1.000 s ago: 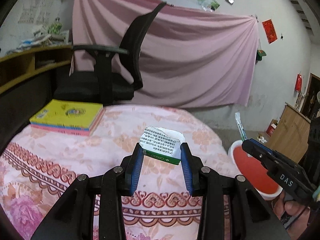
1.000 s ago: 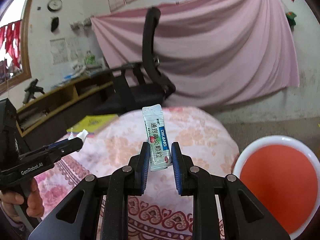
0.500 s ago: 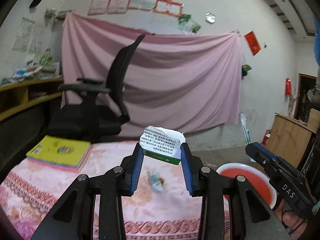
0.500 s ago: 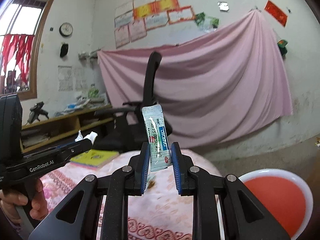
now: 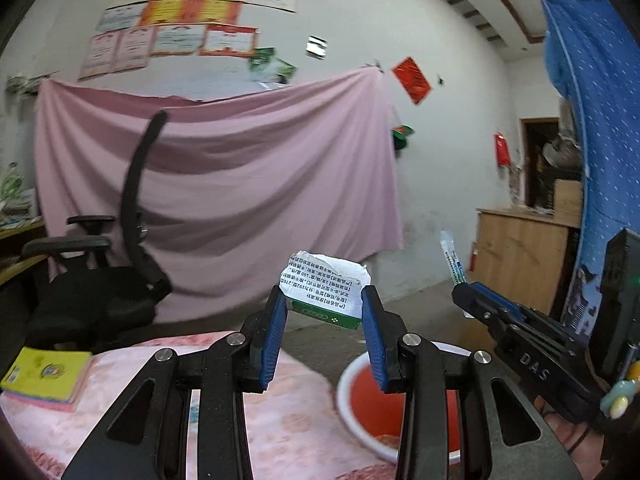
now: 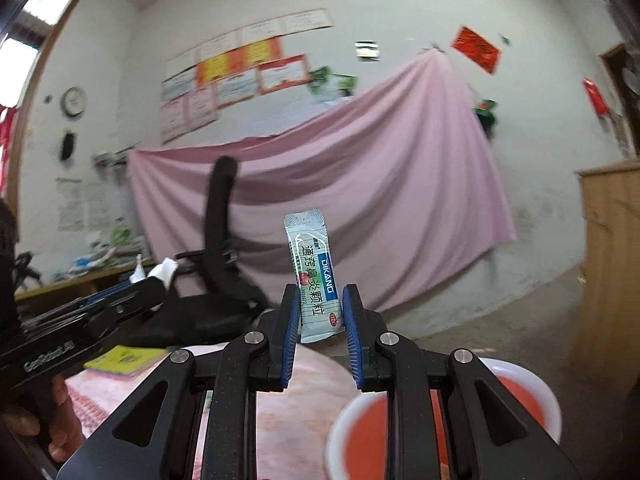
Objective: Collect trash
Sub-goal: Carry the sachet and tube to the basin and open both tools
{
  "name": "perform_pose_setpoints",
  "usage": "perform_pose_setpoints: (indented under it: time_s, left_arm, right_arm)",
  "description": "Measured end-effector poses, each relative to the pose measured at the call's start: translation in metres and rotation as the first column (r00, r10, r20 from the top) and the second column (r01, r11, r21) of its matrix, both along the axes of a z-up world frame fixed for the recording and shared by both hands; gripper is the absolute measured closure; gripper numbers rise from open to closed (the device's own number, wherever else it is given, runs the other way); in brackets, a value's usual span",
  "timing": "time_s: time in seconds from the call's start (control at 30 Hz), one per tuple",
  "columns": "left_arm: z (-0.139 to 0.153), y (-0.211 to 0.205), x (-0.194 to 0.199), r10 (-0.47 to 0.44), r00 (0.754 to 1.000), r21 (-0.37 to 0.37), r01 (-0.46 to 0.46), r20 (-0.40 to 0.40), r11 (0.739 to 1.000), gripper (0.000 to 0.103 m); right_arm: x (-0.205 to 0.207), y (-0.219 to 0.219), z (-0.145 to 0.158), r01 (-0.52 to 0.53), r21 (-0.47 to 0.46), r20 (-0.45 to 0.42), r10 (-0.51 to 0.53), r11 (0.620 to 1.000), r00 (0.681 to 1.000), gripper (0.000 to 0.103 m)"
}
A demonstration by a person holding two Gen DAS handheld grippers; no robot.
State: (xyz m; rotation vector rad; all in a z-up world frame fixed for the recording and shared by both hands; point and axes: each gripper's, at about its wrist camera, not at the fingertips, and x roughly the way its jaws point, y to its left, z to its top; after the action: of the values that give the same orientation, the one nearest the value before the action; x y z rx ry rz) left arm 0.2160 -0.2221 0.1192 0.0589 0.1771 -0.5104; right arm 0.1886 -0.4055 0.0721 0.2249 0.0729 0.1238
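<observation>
We are pinching a torn green-and-white carton scrap between the blue pads of our left gripper, the scrap sticking out past the fingertips. Our right gripper is clamping an upright medicine sachet, its top rising above the jaws. Below and just right of both sets of jaws, the red basin is sitting beside the pink floral tablecloth.
</observation>
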Motion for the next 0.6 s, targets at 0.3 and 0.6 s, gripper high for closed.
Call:
perform_pose_setpoints:
  time_s: [0.3,0.6]
  left_arm:
    - [-0.02,-0.053,0.022,-0.066,0.994,0.036,0.069,-0.083,0.997,0.07]
    - [-0.045,-0.085,0.047,-0.123,0.953,0.041,0.14,-0.277,0.989,0.07]
  right_arm:
    - [0.008,-0.048,-0.018,0.165,0.06,-0.124,-0.157,0.984,0.98,0.083]
    - [0.02,-0.068,-0.036,0.2,0.073,-0.272,-0.174,0.977,0.947,0.08]
